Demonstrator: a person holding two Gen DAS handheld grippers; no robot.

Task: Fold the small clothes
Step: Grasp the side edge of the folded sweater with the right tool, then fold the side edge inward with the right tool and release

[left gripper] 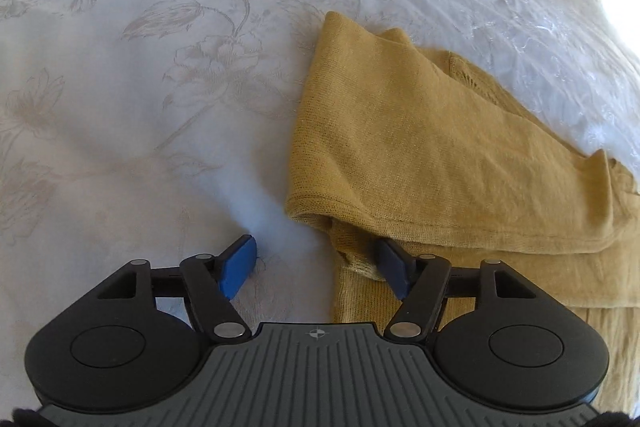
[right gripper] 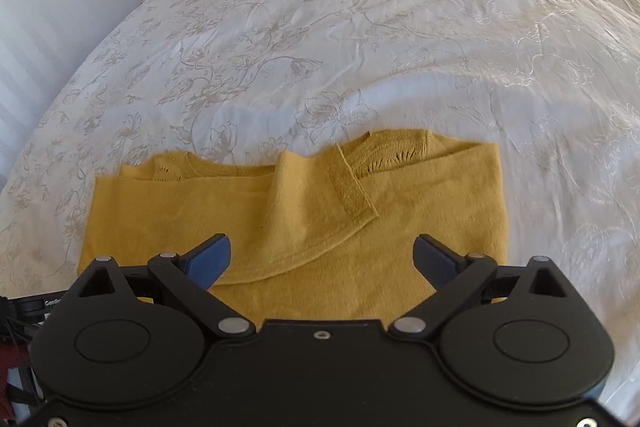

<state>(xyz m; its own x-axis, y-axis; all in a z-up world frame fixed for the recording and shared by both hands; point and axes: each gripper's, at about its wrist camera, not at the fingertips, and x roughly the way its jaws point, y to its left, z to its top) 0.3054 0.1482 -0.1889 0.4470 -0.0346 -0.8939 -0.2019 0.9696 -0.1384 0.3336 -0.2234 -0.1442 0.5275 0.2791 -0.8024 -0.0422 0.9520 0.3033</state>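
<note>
So the sweater (right gripper: 296, 223) is lying on the bed (right gripper: 360, 27), near edge, and it looks roughly halfway folded to me. Both sides seem to be tucked in already: from the right wrist view you can see a sleeve with its cuff (right gripper: 354, 193) laid diagonally across the middle, and the neckline with that open-knit trim sits at the far edge. The outline is pretty much a rectangle now, left and right edges fairly straight. In the left wrist view the sweater (left gripper: 420, 147) shows a thick folded layer on top with a looser bit of hem sticking out near the tool. The left gripper (left gripper: 316, 261) has its jaws apart and isn't pinching anything; one pad (left gripper: 238, 265) is over bare bedspread and the other sits over the sweater's near left corner, so I'd guess it's lining up for a grab there, can't tell if it actually touches. The right gripper (right gripper: 320, 261) is wide open too, hanging over the near middle of the sweater, holding nothing. What's left, I reckon: bring the bottom up toward the neck once or twice and flatten it. No other clothes in sight, so can't say if more are waiting.
</note>
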